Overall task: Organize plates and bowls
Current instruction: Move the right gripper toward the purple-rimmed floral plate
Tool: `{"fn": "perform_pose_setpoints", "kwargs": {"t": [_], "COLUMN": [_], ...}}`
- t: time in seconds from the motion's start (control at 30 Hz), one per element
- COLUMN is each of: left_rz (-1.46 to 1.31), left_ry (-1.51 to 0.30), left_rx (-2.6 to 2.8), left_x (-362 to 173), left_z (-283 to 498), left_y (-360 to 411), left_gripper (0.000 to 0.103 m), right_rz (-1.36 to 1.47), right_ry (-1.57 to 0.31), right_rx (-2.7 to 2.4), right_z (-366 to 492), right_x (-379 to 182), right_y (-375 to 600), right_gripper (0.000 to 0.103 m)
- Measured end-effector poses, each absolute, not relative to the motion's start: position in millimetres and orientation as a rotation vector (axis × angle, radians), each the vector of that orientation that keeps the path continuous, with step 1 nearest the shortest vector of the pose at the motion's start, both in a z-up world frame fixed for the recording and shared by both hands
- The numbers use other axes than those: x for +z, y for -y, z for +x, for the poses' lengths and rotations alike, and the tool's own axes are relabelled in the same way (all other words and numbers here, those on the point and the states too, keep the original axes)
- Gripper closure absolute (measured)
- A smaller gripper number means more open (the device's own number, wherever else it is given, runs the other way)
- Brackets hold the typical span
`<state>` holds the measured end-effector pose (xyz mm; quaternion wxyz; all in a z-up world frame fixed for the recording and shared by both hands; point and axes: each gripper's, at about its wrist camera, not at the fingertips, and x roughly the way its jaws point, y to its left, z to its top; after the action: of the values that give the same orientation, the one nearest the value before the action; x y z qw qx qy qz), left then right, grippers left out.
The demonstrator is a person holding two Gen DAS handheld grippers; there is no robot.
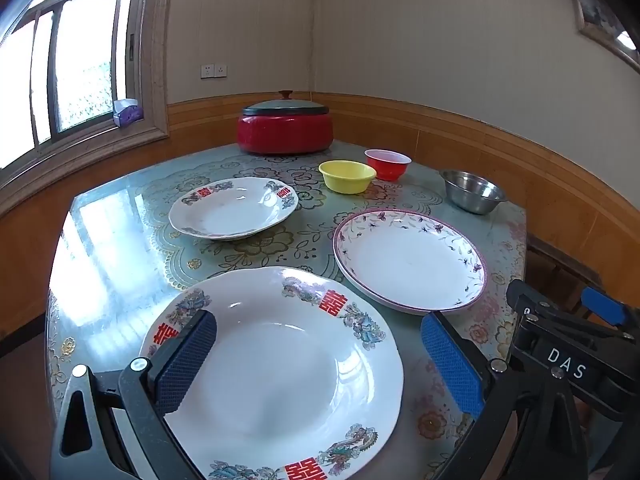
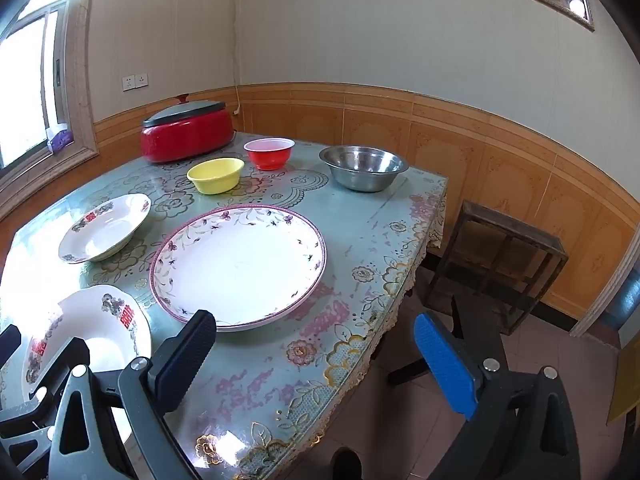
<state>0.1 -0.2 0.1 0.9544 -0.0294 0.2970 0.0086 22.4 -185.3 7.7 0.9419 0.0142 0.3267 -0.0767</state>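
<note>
Hovering wide: left hand-held gripper (image 1: 318,364) over plate (image 1: 280,372) | right hand-held gripper (image 2: 316,360) wide at table edge (image 2: 360,356)

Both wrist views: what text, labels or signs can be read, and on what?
"DAS": white letters on the right gripper, seen in the left wrist view.
"囍": red double-happiness sign, repeated on the near plate rim.
Small plate: red rim marks, too blurred to read.
Tissue box: print unreadable.

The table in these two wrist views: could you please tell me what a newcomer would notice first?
Probably the big white plate with red double-happiness characters at the near edge, under the open left tongs. Beside it lies a purple-rimmed floral plate. A red lidded pot stands at the back by the wall.
</note>
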Motion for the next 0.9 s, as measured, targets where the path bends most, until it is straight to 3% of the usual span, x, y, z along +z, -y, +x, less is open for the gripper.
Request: {"fn": "perform_pose_setpoints", "kwargs": {"t": [0.9], "left_rz": [-0.066], "left_ry": [-0.608], "left_rx": [0.012], "left_x": [1.1], "left_z": [-1.1], "left_y": [4.7], "left_gripper": [0.0], "right_rz": [0.038], "right_ry": [-0.672], "right_rx": [-0.154], "right_z": [20.6], "right_x": [5.6], "right_y": [187.8], "right_gripper": [0.002]}}
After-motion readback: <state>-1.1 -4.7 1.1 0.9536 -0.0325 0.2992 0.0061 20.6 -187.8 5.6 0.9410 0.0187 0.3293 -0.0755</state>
